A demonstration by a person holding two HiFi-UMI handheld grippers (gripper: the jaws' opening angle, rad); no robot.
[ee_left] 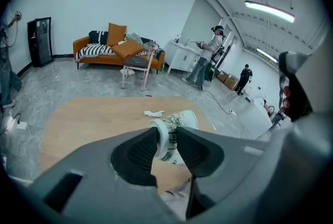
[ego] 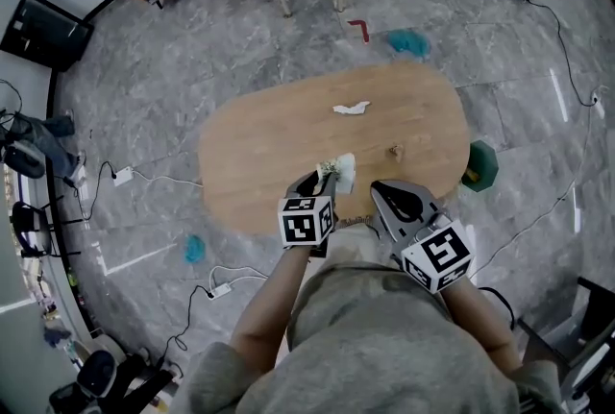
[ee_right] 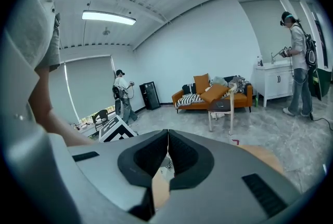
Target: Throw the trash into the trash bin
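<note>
White printed paper cup (ee_left: 179, 123) sits pinched between the fingers of my left gripper (ee_left: 165, 140), above the oval wooden table's (ego: 250, 153) six o'clock edge. My right gripper (ee_right: 167, 151) has its fingers closed, empty. Nothing binned yet, I judge; crumpled white paper (ego: 351, 109) waits at the cup's twelve.

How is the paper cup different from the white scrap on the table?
The paper cup is pinched at its rim by the left gripper; the white scrap lies untouched on the table. The cup has dark printing; the scrap is plain. The cup is round; the scrap is crumpled. Both look like paper trash.
</note>
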